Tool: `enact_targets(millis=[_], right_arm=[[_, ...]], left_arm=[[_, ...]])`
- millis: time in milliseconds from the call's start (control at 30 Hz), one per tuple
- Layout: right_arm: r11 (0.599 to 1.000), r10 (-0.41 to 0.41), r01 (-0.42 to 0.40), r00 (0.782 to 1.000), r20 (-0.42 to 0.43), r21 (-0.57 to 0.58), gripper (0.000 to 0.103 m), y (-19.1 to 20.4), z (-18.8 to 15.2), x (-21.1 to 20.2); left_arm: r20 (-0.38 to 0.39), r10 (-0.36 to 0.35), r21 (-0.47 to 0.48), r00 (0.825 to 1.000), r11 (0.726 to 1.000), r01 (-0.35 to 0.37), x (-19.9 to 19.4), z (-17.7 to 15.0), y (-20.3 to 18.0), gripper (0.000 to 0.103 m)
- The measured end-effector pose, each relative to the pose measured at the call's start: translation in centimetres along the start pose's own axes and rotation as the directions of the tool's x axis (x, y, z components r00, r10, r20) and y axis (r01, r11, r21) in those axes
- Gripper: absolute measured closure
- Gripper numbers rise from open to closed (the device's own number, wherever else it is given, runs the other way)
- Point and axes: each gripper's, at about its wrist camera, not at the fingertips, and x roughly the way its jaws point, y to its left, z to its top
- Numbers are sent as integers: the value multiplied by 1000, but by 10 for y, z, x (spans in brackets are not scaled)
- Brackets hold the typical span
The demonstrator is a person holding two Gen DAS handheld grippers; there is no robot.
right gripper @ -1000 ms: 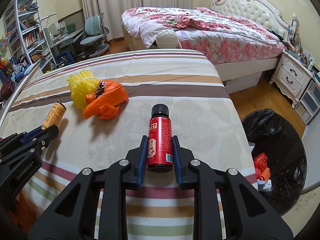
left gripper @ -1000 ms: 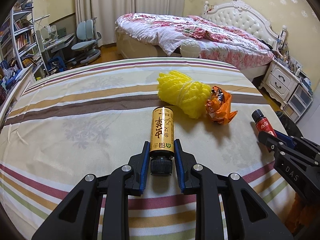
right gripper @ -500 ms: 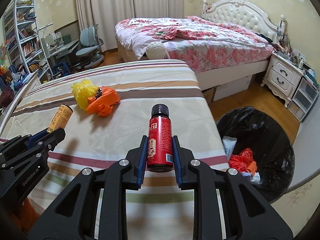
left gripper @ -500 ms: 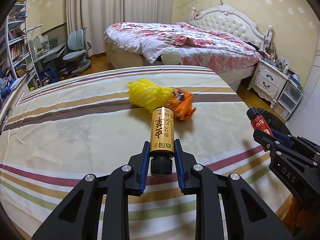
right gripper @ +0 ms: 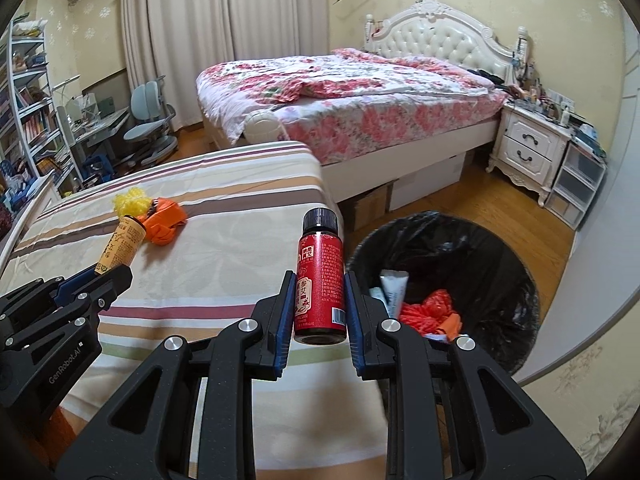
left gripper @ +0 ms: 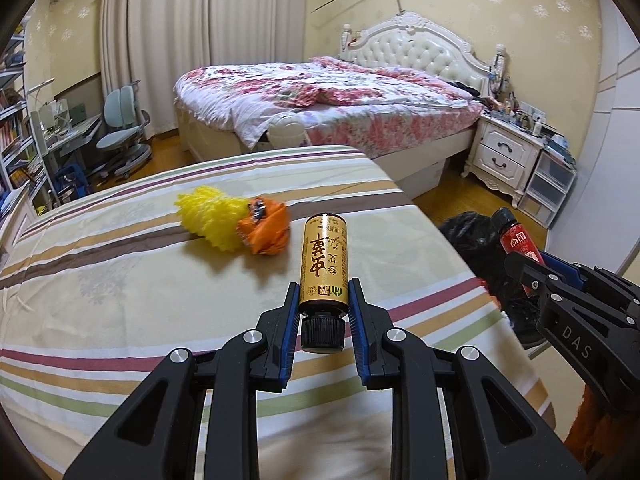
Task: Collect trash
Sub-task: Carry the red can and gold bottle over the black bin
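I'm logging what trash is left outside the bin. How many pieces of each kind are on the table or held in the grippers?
Bottles: 2, the gold bottle in the left gripper and the red bottle in the right gripper
Yellow foam net: 1
Orange wrapper: 1
Total: 4

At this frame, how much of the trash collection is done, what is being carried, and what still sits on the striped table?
Done: the black-lined trash bin already holds red netting and a white tube.

In hand: the left hand-held gripper clamps a gold-labelled bottle with a black cap; the right hand-held gripper clamps a red bottle with a black cap beside the bin.

Left: yellow foam netting and a crumpled orange wrapper on the striped tablecloth.
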Motion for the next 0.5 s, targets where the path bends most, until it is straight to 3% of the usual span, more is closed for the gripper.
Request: enact_targets(millis=[500], right_arm=[[990, -116, 114, 993, 28, 81, 80, -64, 0, -8]], left_arm=[[32, -97, 108, 995, 990, 93, 12, 14, -71, 78]])
